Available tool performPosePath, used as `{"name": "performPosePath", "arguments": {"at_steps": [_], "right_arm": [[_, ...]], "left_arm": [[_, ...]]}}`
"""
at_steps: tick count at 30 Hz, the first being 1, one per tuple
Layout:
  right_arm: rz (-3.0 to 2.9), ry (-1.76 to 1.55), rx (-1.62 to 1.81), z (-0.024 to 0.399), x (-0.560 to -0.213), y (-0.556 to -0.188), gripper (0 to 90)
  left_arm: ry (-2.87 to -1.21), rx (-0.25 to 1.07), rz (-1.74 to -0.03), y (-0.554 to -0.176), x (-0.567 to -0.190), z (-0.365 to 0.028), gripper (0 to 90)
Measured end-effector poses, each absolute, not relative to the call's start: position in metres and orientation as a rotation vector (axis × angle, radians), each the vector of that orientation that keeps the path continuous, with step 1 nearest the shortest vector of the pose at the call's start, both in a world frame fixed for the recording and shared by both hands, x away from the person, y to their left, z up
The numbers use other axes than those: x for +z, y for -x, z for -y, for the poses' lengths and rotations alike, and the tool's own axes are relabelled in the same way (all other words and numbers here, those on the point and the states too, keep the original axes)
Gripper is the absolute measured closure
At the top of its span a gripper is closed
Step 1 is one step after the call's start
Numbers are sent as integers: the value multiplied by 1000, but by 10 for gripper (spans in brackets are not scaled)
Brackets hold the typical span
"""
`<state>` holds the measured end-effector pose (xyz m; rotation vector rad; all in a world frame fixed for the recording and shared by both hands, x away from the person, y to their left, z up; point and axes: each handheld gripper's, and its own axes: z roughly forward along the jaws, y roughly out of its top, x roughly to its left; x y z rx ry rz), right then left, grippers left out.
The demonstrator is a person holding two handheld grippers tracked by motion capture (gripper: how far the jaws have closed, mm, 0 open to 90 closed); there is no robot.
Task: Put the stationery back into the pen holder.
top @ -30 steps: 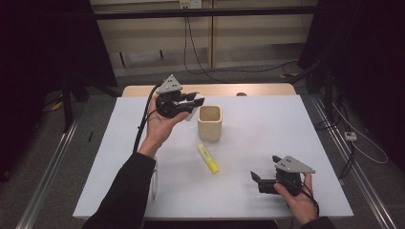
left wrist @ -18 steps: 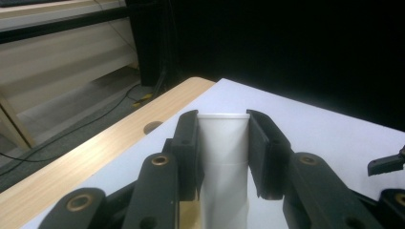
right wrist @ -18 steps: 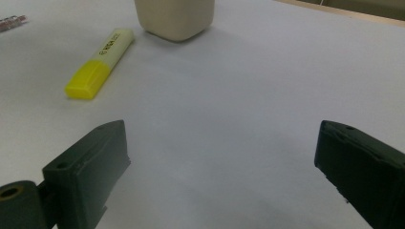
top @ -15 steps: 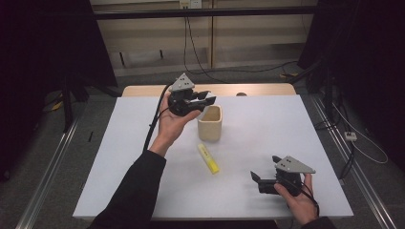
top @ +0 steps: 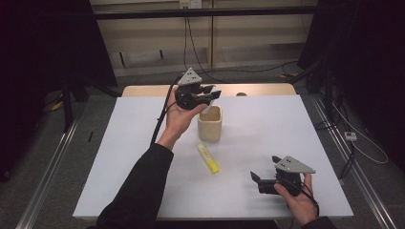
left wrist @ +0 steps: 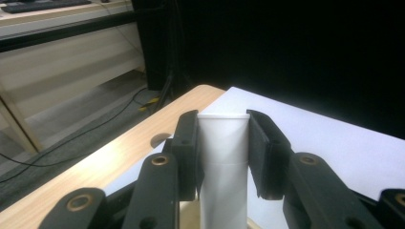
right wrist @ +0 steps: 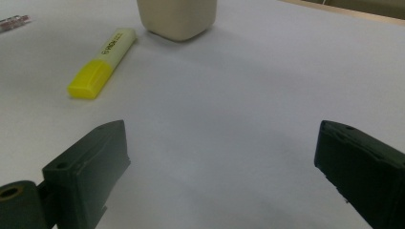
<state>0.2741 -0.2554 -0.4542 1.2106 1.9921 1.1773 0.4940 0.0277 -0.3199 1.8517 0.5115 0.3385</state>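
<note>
My left gripper (top: 212,93) is raised over the far middle of the table, shut on a white cylindrical marker-like object (left wrist: 223,167) that stands upright between its pads (left wrist: 188,143). In the high view the object's lower end (top: 208,108) hangs just above the rim of a beige cup (top: 210,125). A yellow highlighter (top: 208,158) lies flat on the white table in front of the cup. My right gripper (top: 264,168) rests near the front right edge, open, with nothing between its jaws (right wrist: 222,162). It faces the highlighter (right wrist: 102,62) and the cup (right wrist: 176,16).
The white tabletop (top: 267,129) ends in a wooden strip at the back with a round hole (top: 241,94). A small pen-like item (right wrist: 14,21) lies at the far left in the right gripper view. Cables and metal rails run along the floor around the table.
My left hand has carried the white object to the right, from left of the cup to above its rim. The right gripper has stayed in place.
</note>
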Motion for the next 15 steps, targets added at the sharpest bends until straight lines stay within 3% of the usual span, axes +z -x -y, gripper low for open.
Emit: {"name": "performPosePath", "arguments": {"at_steps": [15], "right_arm": [[-1998,-1208,1174,256,-454,-274,40]], "left_arm": [[-1887,327,-515,-504,-350,-19,674]]}}
